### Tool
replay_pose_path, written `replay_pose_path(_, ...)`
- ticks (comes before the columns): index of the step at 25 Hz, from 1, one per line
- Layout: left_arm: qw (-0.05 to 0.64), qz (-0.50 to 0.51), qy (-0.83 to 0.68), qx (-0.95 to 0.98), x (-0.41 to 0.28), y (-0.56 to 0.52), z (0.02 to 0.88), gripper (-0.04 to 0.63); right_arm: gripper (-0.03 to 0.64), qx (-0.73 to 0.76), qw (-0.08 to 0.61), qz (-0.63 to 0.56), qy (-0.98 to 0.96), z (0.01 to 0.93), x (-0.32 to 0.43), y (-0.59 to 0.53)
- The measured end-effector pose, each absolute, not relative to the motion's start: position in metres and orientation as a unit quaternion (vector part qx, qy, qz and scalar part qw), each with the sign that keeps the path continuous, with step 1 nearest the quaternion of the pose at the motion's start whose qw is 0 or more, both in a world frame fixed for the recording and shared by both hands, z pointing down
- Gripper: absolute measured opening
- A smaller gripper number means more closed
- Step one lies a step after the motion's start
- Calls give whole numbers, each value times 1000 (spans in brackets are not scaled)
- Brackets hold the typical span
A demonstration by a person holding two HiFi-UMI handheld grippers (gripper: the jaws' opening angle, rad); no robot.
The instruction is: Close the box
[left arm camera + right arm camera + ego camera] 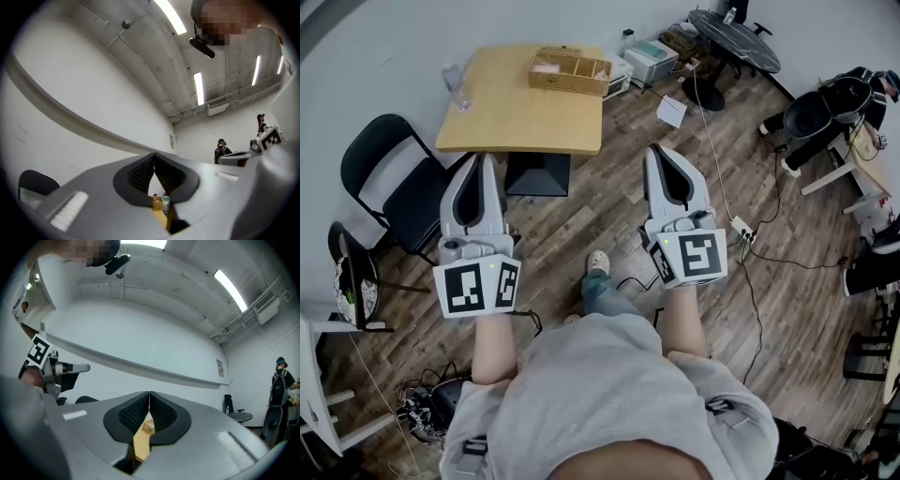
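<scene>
The box [569, 70] is a light wooden one with its top open and dividers inside. It stands at the far right edge of a wooden table [511, 117] ahead of me. My left gripper [485, 161] and right gripper [657, 152] are held side by side at waist height, well short of the table, both shut and holding nothing. In the left gripper view the jaws meet at the tip [154, 155], and the box [157, 202] shows small below them. In the right gripper view the gripper [149, 393] is likewise shut, with the box [148, 427] on the table [139, 448] far off.
A black folding chair [386, 178] stands left of the table and a water bottle [455, 86] on its left corner. A white machine [651, 60], a sheet of paper [671, 111], cables and a power strip [741, 229] lie on the wooden floor. A round dark table [734, 39] is at the back right.
</scene>
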State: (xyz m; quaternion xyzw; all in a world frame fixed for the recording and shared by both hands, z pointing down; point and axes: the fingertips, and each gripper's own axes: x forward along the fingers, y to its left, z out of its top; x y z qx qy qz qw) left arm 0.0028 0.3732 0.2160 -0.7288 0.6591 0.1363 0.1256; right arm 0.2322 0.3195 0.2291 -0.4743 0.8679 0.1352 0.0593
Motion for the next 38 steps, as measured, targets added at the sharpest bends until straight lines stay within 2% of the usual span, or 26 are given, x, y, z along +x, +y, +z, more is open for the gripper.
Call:
replay_pose_path(16,137,127,682,-707,-2,216,201,58,6,-436,68,130,888,218,215,142)
replay_pose_path(38,141,119,709,-680,14,92,200,58,6,-394,71,114,909,226,220,0)
